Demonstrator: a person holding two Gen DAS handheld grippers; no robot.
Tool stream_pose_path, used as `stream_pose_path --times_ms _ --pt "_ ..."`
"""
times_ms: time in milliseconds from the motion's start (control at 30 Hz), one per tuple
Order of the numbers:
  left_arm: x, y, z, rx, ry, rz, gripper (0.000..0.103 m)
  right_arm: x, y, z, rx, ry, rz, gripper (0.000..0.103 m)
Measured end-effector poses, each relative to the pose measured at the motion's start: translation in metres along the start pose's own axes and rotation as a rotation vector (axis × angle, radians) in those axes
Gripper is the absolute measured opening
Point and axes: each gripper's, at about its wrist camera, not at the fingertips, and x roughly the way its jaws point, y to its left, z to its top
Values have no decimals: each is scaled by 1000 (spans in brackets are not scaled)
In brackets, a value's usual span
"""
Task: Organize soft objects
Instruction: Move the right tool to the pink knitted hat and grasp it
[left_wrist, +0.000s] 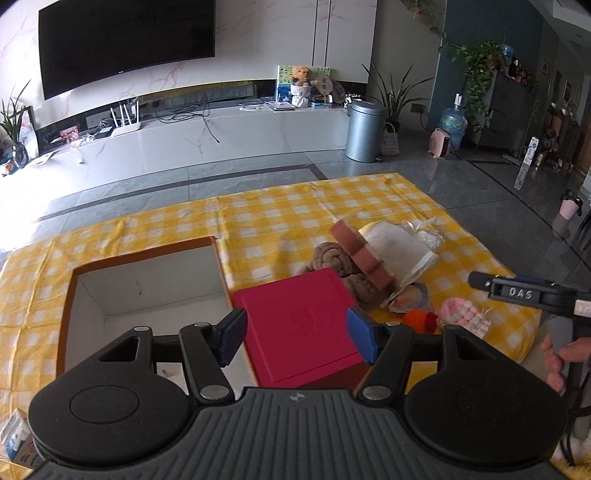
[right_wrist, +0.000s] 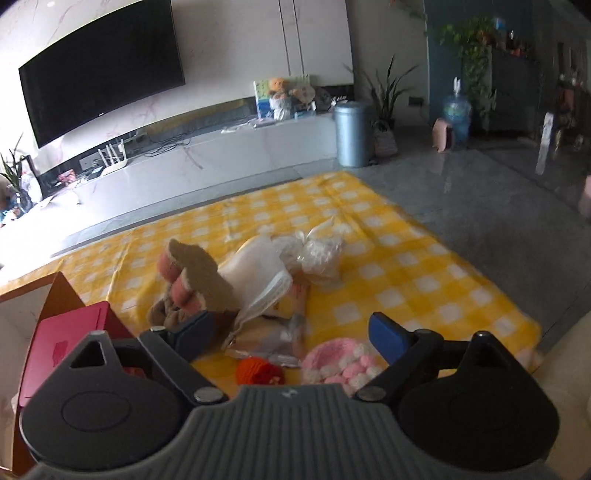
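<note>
Basically just starting: both my claws, left claw and right claw, gape empty. White-lined open cardboard box holds nothing visible; soft plush pile sits on yellow checked cloth.

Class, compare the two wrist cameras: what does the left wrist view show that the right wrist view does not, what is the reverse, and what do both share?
Only the left wrist view shows the open box's white inside, the left tool with open jaws, and the hand that holds the other tool. Only the right wrist view shows the right tool from behind, its jaws open and empty. Both show the yellow checked cloth, red lid, pink sponge, orange knit piece, pink knit piece, television and bin.
</note>
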Motion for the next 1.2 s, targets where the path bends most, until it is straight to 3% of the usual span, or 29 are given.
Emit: stream_pose_path --times_ms 67,167,333,500,600,767,900,1033,1200 --pt "9 -12 2 -19 -1 -45 73 22 -14 -5 67 63 28 90" --pt "27 -25 6 -9 45 -78 73 52 -21 -11 84 147 -16 90" --pt "47 -46 7 35 62 -58 73 84 -27 -18 7 235 -152 92" --pt "67 -66 6 124 145 -71 73 95 -22 -36 -141 326 -145 99" --pt "79 -74 9 166 197 -75 73 110 -21 -42 -176 381 -199 99" --pt "84 -82 18 160 208 -99 73 110 -34 -43 -133 385 -144 72" --pt "96 -95 18 215 222 -99 73 101 -43 -42 -84 355 -133 60" --pt "116 -106 11 250 312 -68 73 86 -46 -40 -61 308 -124 46" --pt "135 -116 3 227 372 -111 73 82 -55 -41 -25 287 -118 43"
